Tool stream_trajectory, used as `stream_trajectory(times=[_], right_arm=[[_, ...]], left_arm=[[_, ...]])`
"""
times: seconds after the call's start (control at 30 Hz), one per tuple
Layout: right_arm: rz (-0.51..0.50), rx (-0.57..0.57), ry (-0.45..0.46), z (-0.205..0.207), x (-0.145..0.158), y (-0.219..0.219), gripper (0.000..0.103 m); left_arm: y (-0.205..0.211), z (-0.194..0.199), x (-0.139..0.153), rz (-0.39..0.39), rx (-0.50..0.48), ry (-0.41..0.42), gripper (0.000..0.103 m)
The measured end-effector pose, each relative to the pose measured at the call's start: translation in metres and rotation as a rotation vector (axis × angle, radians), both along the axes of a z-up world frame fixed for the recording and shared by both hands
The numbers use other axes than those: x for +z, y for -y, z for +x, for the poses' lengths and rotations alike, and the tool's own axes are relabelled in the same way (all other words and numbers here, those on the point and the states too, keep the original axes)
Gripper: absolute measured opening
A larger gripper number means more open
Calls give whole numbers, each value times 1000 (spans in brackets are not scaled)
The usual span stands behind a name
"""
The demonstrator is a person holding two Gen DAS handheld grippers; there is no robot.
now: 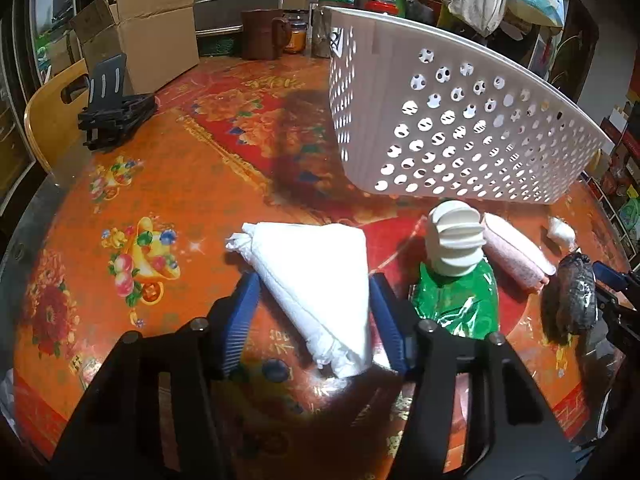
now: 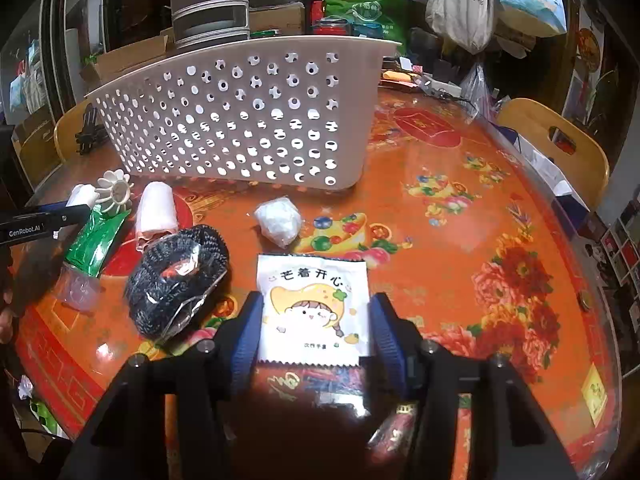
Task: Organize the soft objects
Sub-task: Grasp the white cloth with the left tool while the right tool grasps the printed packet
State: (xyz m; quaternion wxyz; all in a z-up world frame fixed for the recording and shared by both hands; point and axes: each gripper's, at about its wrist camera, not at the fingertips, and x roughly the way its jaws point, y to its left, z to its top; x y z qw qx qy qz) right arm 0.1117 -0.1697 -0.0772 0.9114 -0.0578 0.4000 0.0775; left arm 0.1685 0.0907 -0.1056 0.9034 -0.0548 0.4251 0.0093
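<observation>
While the left gripper has its blue ribbed pads on both sides of a folded white cloth in clear plastic wrap, touching its edges and holding it on the orange flowered table cover, the right gripper grips in the same way a flat white packet with a cartoon child's face. Both things lie flat on the table. Beside the packet rests a black knitted roll in plastic, and behind it a small white wrapped ball. Further back stands a white plastic basket with round holes.
</observation>
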Motion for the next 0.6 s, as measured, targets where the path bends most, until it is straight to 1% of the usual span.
stream_trajectory(times=[0.03, 0.07, 0.13, 0.17, 0.2, 0.27, 0.37, 0.5, 0.6], right_arm=[[0, -1, 2, 0, 0, 0, 49], [0, 7, 6, -2, 0, -1, 39], [-3, 9, 11, -4, 1, -2, 34], [1, 8, 11, -4, 1, -2, 29], [6, 3, 11, -4, 1, 0, 21], [20, -3, 7, -3, 2, 2, 16], [39, -1, 12, -6, 4, 4, 14], [62, 6, 32, -9, 10, 4, 13], [66, 8, 49, -11, 15, 4, 12]], left_arm=[[0, 0, 0, -1, -2, 1, 51], [0, -1, 0, -2, -4, 2, 50], [1, -2, 1, -4, -10, 5, 48], [1, -2, 1, -7, -11, 7, 46], [0, -3, 1, -8, -11, 10, 42], [0, -4, 2, -14, -11, 15, 37], [-1, -7, 5, -18, -9, 36, 33], [4, -15, 12, 13, -13, 72, 32], [6, -21, 21, 13, -14, 96, 32]])
